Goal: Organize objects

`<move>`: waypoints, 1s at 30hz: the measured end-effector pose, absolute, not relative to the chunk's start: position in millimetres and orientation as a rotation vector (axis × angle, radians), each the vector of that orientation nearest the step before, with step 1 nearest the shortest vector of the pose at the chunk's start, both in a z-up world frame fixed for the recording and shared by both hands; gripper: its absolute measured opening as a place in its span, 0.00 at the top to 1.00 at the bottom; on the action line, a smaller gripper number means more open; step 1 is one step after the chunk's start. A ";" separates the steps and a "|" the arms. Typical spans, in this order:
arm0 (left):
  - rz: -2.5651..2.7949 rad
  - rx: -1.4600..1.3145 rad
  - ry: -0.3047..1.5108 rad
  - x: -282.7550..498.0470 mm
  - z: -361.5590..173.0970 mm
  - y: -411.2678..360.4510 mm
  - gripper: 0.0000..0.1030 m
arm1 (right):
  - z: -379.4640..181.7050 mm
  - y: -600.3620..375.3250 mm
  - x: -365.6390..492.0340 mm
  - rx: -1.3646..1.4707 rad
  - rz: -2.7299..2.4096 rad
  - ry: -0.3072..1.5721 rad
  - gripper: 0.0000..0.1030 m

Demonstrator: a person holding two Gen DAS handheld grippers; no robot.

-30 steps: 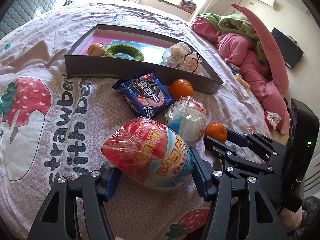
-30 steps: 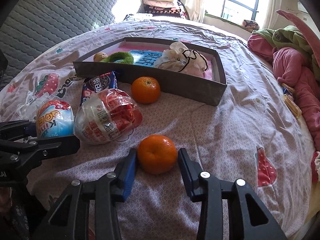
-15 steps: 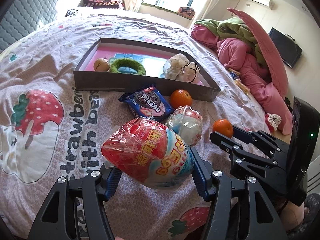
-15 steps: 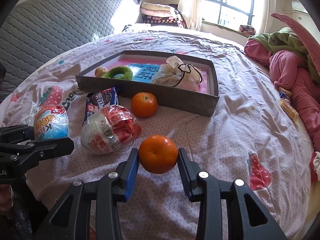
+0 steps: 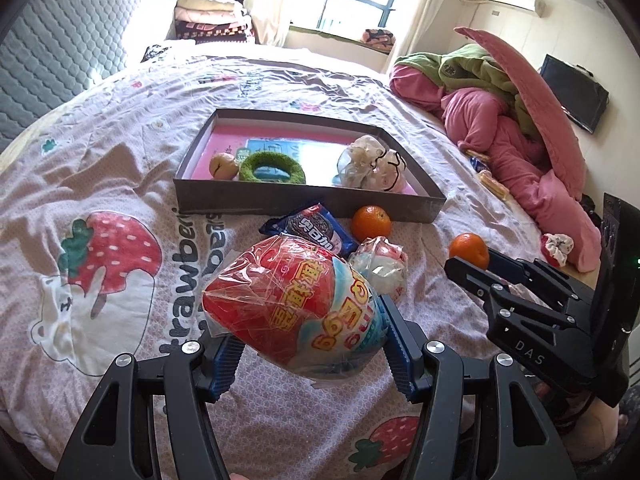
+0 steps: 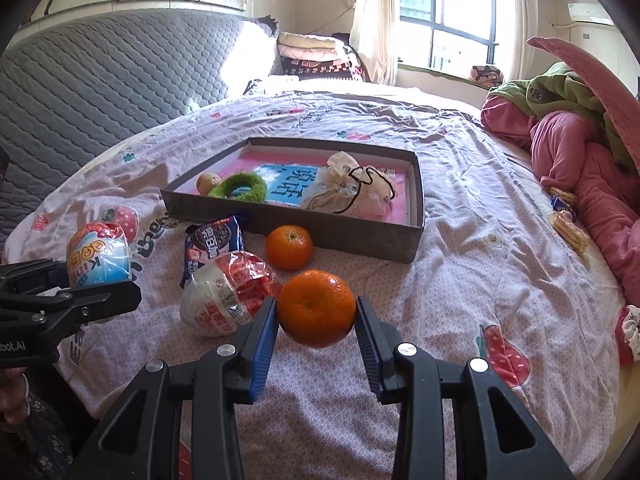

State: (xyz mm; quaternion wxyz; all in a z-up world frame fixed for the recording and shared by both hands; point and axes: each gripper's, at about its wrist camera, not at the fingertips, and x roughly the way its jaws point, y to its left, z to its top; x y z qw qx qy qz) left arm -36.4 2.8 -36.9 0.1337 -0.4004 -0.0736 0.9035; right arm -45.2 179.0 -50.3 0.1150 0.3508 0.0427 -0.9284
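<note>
Orange fruit, a tangerine (image 6: pixel 316 308), sits clamped between the blue pads of the right gripper (image 6: pixel 316 320), clear of the bedsheet (image 6: pixel 460 280). Left gripper (image 5: pixel 308 344) is closed on a large plastic-wrapped toy egg (image 5: pixel 296 308), red at one end and pale blue at the other, also held off the sheet.

On the bed: a shallow grey box (image 5: pixel 304 200) with a pink floor. Inside it, a small brownish fruit (image 5: pixel 223 165) at the left, a green fuzzy ring (image 5: pixel 272 166) just beside it, and a crumpled whitish drawstring bag (image 5: pixel 372 164) toward the right.

In front of the box's near wall: a second tangerine (image 6: pixel 289 247) close to the wall, a dark blue biscuit packet (image 6: pixel 214 240) to its left, and a second wrapped egg (image 6: pixel 228 300), red and white, lying just beside the packet.

Pink and green bedding (image 6: pixel 580 140) is heaped at the right edge of the bed. Grey quilted headboard (image 6: pixel 100 76) behind.
</note>
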 end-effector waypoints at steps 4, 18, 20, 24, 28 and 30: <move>2.633 -1.149 -0.202 -35.3 -34.0 2.8 0.38 | -46.4 180.7 -43.7 1.001 -2.729 0.111 0.62; 2.635 -1.135 -0.212 -38.2 -30.5 2.5 0.38 | -40.8 177.2 -39.2 0.949 -2.730 0.125 0.62; 2.637 -1.129 -0.204 -39.3 -29.7 3.9 0.38 | -39.3 177.2 -38.1 0.934 -2.732 0.127 0.62; 2.644 -1.120 -0.192 -41.2 -27.7 5.4 0.38 | -36.7 176.2 -36.5 0.908 -2.735 0.136 0.62; 2.661 -1.106 -0.171 -43.8 -25.2 6.0 0.38 | -33.9 178.6 -37.2 0.895 -2.741 0.117 0.62; 2.675 -1.095 -0.159 -46.3 -24.0 5.8 0.38 | -32.6 179.6 -37.9 0.888 -2.747 0.112 0.62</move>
